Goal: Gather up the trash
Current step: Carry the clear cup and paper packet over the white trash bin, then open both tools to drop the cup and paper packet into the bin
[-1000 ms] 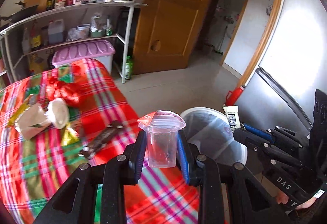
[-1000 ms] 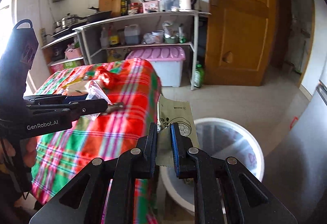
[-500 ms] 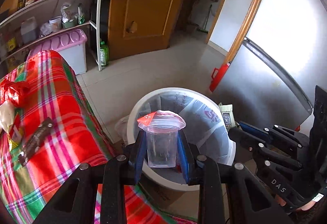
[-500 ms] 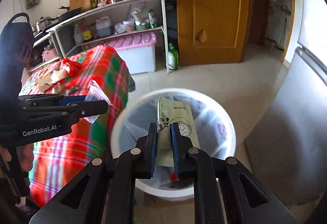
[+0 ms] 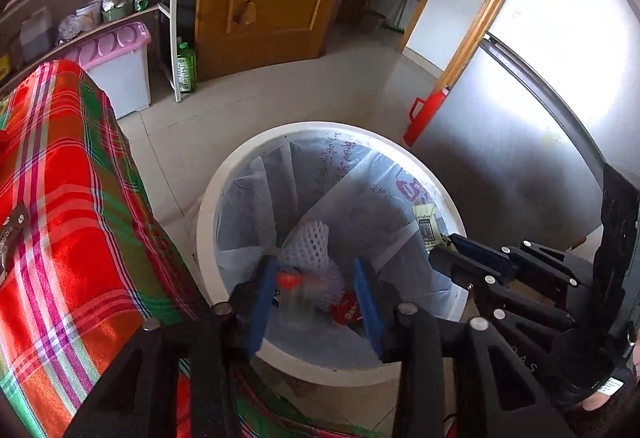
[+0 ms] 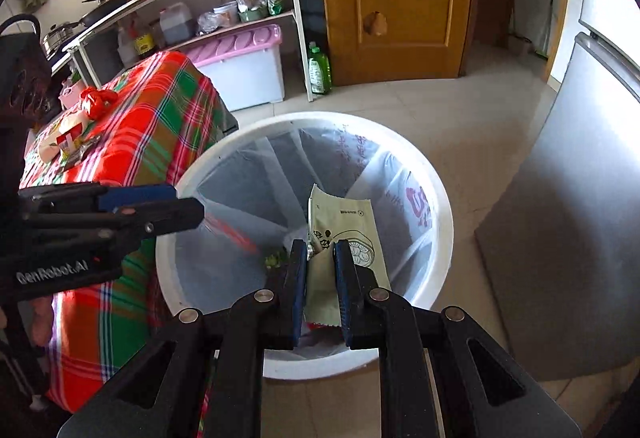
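Both grippers hang over a white bin [image 5: 208,206] lined with a clear bag. My left gripper [image 5: 314,266] has its jaws opening; a clear plastic cup [image 5: 295,298] with a red tab drops blurred between them, and neither pad presses on it. In the right wrist view that left gripper [image 6: 188,214] reaches over the bin rim [image 6: 440,198], with the cup [image 6: 230,234] a blurred streak below it. My right gripper [image 6: 320,246] is shut on a pale green wrapper [image 6: 348,234], also seen as the wrapper [image 5: 426,228] in the left wrist view. A white foam net [image 5: 308,242] lies in the bin.
The table with the red plaid cloth [image 5: 60,198] stands left of the bin and still holds a red wrapper [image 6: 96,100] and paper scraps [image 6: 60,142]. A steel fridge [image 5: 520,158] rises on the right. A pink-lidded box [image 5: 120,50] and green bottle [image 5: 186,68] sit by the shelf.
Both grippers swung from the table's edge to above the bin and sank lower. The left jaws parted and the cup slipped down from between them. The right still grips its wrapper.
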`<move>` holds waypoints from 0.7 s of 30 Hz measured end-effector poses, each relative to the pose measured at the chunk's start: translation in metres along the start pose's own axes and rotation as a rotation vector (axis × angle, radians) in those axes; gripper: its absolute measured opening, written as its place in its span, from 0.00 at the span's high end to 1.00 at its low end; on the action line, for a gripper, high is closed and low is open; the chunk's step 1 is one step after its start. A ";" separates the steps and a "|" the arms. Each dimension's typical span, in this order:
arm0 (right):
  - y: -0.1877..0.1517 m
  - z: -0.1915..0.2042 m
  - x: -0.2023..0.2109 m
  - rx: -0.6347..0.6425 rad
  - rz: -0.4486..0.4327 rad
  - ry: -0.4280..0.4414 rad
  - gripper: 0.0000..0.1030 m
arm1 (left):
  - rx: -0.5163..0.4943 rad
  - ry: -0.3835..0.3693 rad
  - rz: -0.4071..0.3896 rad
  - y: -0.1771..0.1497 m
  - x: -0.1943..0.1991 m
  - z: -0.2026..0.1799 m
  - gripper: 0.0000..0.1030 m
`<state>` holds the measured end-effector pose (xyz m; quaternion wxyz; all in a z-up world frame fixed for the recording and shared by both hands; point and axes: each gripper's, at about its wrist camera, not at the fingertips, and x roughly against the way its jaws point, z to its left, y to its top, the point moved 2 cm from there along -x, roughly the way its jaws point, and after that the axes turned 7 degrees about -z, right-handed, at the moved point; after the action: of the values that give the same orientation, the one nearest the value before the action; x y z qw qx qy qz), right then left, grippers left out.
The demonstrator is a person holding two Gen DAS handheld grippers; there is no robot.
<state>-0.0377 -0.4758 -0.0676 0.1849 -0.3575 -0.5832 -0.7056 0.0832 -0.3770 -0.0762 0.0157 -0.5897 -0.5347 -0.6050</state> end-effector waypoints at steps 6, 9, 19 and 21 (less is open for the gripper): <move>0.002 -0.005 -0.002 -0.012 0.000 -0.017 0.80 | 0.020 -0.006 -0.006 0.003 0.001 0.007 0.57; 0.003 -0.006 0.000 -0.019 -0.004 -0.021 0.70 | 0.024 -0.011 -0.014 0.003 0.005 0.008 0.57; 0.014 0.012 0.015 0.000 -0.051 -0.012 0.68 | 0.035 -0.011 -0.086 0.009 0.042 0.016 0.57; 0.017 0.018 0.018 0.005 -0.060 -0.006 0.68 | 0.041 -0.003 -0.103 0.010 0.049 0.021 0.57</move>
<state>-0.0333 -0.4604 -0.0420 0.1629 -0.3415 -0.5957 -0.7085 0.0893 -0.3374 -0.0391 -0.0043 -0.5619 -0.5768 -0.5930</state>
